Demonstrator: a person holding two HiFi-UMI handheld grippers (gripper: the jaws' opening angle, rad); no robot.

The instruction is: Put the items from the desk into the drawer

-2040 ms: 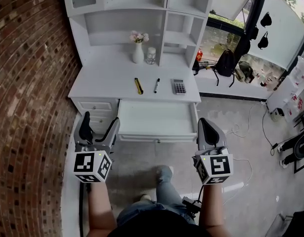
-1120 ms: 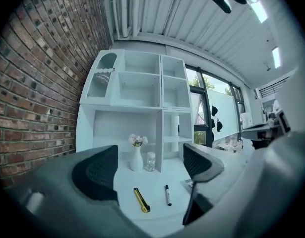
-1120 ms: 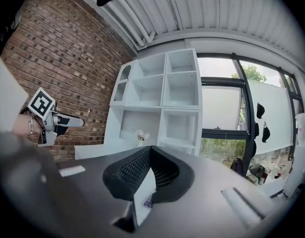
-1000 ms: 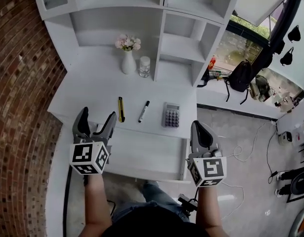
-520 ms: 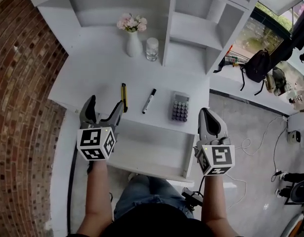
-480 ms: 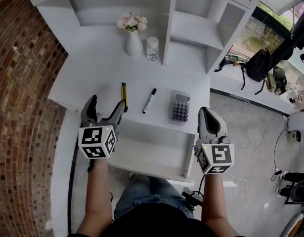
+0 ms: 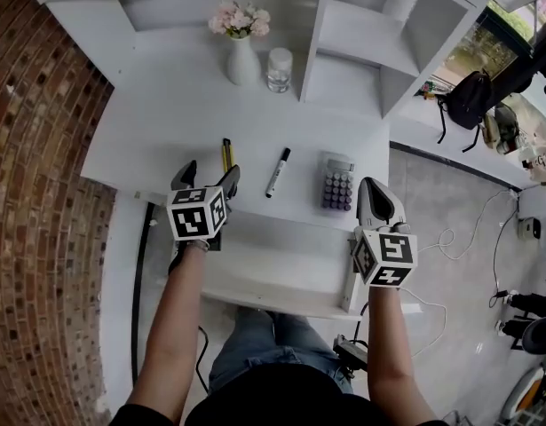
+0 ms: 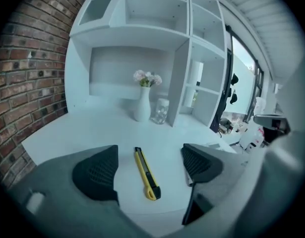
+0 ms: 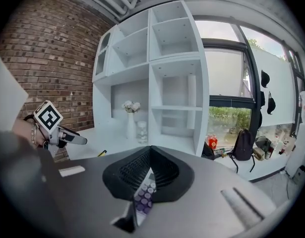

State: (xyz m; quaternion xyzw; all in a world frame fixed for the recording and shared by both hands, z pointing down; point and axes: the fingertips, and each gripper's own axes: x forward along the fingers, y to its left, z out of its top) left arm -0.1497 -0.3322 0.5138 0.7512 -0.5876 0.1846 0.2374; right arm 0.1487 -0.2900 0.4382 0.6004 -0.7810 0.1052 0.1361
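A yellow utility knife (image 7: 225, 152) lies on the white desk (image 7: 148, 140), with a black marker (image 7: 278, 172) and a grey calculator (image 7: 336, 187) to its right. My left gripper (image 7: 207, 176) hovers low over the desk's front edge, open. In the left gripper view the knife (image 8: 146, 173) lies on the desk between and just beyond the two pads (image 8: 100, 172), untouched. My right gripper (image 7: 379, 201) is shut and empty, just in front of the calculator. Through the thin slit of its jaws (image 9: 147, 175) I see the calculator keys (image 9: 144, 195). The open drawer (image 7: 281, 256) sits below both grippers.
A white vase with flowers (image 7: 241, 51) and a glass jar (image 7: 279, 67) stand at the back of the desk under white shelves (image 7: 370, 25). A brick wall (image 7: 33, 193) borders the left. A black backpack (image 7: 468, 100) hangs on the right, above grey floor.
Both grippers have moved forward and down toward the desk. The left one has tipped downward and come up to the knife's near end; the right one has neared the calculator.
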